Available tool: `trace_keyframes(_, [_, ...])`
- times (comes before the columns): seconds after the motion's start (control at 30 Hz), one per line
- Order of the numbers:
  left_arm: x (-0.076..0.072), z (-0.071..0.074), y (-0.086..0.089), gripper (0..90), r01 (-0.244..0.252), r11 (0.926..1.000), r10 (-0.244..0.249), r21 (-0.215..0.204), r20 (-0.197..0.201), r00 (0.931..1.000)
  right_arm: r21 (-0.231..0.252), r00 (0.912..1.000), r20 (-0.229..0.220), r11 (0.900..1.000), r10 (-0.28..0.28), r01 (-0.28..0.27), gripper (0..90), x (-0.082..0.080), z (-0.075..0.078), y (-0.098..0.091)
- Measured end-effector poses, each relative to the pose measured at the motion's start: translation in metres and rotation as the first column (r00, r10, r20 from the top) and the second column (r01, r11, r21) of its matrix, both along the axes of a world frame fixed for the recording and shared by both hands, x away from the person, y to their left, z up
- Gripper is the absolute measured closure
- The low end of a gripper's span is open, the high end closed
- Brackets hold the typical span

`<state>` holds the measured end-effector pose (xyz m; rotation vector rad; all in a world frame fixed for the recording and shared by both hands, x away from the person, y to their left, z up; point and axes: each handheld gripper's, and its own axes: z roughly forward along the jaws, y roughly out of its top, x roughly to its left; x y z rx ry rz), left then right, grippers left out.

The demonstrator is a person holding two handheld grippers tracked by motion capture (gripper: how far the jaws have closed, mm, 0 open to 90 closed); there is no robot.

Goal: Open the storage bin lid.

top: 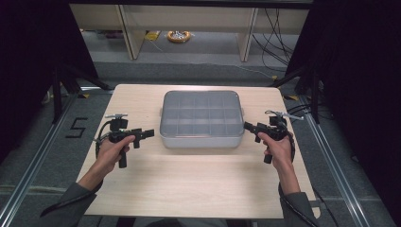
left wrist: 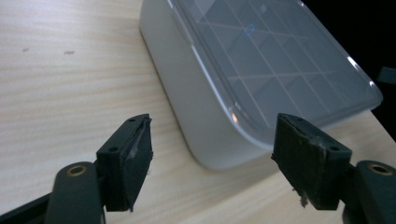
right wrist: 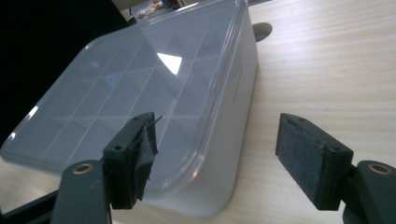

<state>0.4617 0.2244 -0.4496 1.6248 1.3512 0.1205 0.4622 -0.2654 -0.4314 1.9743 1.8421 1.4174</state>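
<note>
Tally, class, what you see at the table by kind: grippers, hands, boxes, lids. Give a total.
Grippers: 2, left gripper and right gripper
Hands: 2, left hand and right hand
Boxes: 1, grey box
Lids: 1, clear lid
Total: 6

The contents of the lidded box (top: 201,119) are blurred by its cloudy lid (left wrist: 280,60). The box's far end is cut off in the left gripper view, and a small yellow object (top: 178,36) on the floor cannot be identified.
</note>
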Motion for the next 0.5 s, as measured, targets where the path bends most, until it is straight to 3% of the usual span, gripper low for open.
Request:
trace_keyframes(0.03, [0.005, 0.002, -0.002, 28.5, 0.0, 1.0, 0.0, 0.0, -0.003, 1.0, -0.043, 0.9954, 0.091, 0.9987, 0.03, -0.026, 30.7, 0.007, -0.005, -0.004])
trace_keyframes(0.1, [0.013, 0.004, -0.006, 29.8, -0.01, 0.9999, 0.01, 0.013, 0.0, 1.0, -0.046, 0.9947, 0.099, 0.9987, 0.029, -0.025, 31.2, 0.014, -0.004, -0.003])
trace_keyframes(0.13, [0.018, 0.004, -0.008, 30.3, -0.012, 0.9997, 0.012, 0.021, 0.003, 0.9999, -0.023, 0.9981, 0.061, 0.9997, 0.01, -0.008, 31.3, 0.015, -0.002, 0.0])
trace_keyframes(0.2, [0.027, 0.003, -0.012, 31.5, -0.013, 0.9999, 0.013, 0.007, -0.018, 0.9998, -0.021, 0.998, 0.062, 0.9997, 0.014, -0.012, 31.8, 0.021, -0.003, 0.001])
trace_keyframes(0.23, [0.031, 0.003, -0.014, 32.1, -0.012, 0.9999, 0.013, 0.01, -0.021, 0.9997, 0.003, 0.9997, 0.025, 1.0, 0.004, -0.004, 32.5, 0.023, -0.002, 0.003])
trace_keyframes(0.3, [0.039, 0.002, -0.019, 33.4, -0.02, 0.9996, 0.021, 0.019, -0.025, 0.9995, 0.017, 1.0, -0.001, 0.9998, -0.01, 0.01, 33.2, 0.03, -0.004, 0.005])
trace_keyframes(0.33, [0.042, 0.002, -0.021, 33.8, -0.02, 0.9995, 0.021, 0.023, -0.032, 0.9993, 0.018, 0.9999, 0.015, 0.9998, -0.001, 0.001, 33.4, 0.035, -0.006, 0.003])
trace_keyframes(0.37, [0.046, 0.001, -0.023, 34.3, -0.021, 0.9995, 0.021, 0.022, -0.039, 0.999, -0.03, 0.9951, 0.097, 0.9994, 0.019, -0.017, 34.6, 0.043, -0.012, -0.001])
trace_keyframes(0.47, [0.055, 0.001, -0.027, 36.5, -0.031, 0.9993, 0.032, 0.022, -0.045, 0.9985, -0.032, 0.9966, 0.077, 0.9992, 0.027, -0.025, 36.9, 0.053, -0.012, -0.001])
trace_keyframes(0.5, [0.059, 0.001, -0.028, 36.8, -0.027, 0.9993, 0.028, 0.026, -0.052, 0.9983, -0.076, 0.9932, 0.104, 0.9961, 0.052, -0.044, 37.5, 0.057, -0.014, -0.004])
